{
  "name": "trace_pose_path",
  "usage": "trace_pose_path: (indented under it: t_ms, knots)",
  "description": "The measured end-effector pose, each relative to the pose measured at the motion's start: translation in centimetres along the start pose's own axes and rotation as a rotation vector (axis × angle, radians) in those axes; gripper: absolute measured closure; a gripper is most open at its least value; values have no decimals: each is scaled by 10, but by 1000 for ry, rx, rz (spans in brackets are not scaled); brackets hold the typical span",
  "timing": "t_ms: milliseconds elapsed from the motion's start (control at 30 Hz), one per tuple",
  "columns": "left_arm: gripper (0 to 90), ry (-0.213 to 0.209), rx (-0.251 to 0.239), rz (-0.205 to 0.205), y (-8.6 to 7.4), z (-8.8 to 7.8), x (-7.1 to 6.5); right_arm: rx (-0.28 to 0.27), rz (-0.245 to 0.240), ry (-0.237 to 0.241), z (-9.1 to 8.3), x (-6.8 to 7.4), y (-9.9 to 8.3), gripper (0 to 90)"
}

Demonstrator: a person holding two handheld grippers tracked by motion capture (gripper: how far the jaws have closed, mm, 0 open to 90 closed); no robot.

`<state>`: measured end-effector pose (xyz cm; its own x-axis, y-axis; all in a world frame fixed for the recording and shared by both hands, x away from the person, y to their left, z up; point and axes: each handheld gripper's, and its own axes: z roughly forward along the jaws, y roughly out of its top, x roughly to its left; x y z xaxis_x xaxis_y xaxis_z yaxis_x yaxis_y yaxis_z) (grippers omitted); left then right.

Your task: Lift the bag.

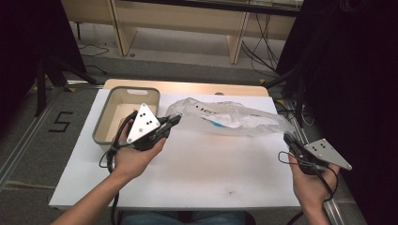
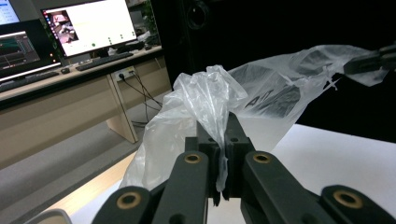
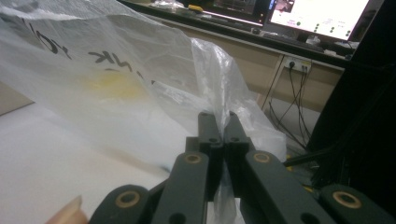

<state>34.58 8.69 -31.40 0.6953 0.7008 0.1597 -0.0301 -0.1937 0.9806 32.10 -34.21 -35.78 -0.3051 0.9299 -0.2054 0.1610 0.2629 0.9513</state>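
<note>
The high view looks down from above onto the white table point(image 1: 197, 173); both gripper views look close along their jaws, sharing the crumpled clear plastic bag point(image 1: 230, 117).

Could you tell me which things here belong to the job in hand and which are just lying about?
In the job:
- plastic bag
- left gripper, shut on one end
- right gripper, shut on the other end

Lying about:
- grey bin
- monitors on the desk

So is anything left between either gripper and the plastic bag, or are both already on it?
Nothing stands between them. The left gripper is shut on one end of the plastic bag, and the right gripper is shut on the other end. The bag stretches across the table beside the grey bin.
</note>
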Motion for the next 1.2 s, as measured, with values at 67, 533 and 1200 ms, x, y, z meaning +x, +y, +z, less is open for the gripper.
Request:
trace_pose_path:
  t_ms: [67, 533, 1200]
  knots:
    - [888, -4, -7, 3, 3, 0, -1, 1, 1, -1, 0, 0, 0, 900]
    - [888, -16, -46, -4, 14, 0, -3, -37, 4, -26, -8, -5, 7, 900]
    - [887, -4, -77, -9, 23, -5, 0, -79, 1, -49, -16, -7, 16, 900]
